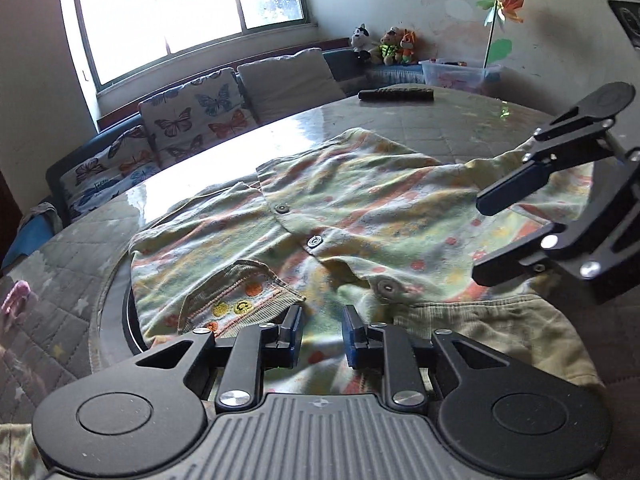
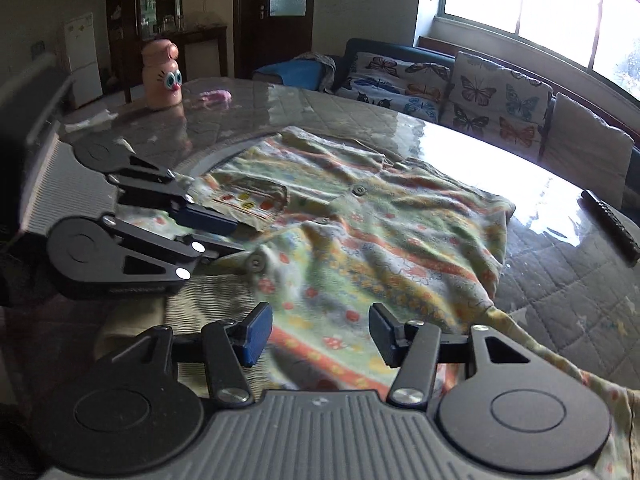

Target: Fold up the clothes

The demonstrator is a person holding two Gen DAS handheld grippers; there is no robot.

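A small patterned green and orange button shirt (image 1: 360, 208) lies spread, front up and wrinkled, on the round table (image 1: 248, 148). It also shows in the right wrist view (image 2: 380, 240). A beige ribbed collar (image 1: 480, 320) lies at its near end. My left gripper (image 1: 320, 334) is open just above the shirt's near edge, by the pocket (image 1: 240, 296). My right gripper (image 2: 320, 334) is open and empty over the shirt's near right side. Each gripper shows in the other's view: the right one (image 1: 480, 236) and the left one (image 2: 236, 236).
A black remote control (image 1: 396, 95) lies at the table's far edge, also seen in the right wrist view (image 2: 612, 224). A pink toy bottle (image 2: 162, 76) and a pink scrap (image 2: 216, 97) sit at the far left. A sofa with butterfly cushions (image 1: 192, 120) runs behind the table.
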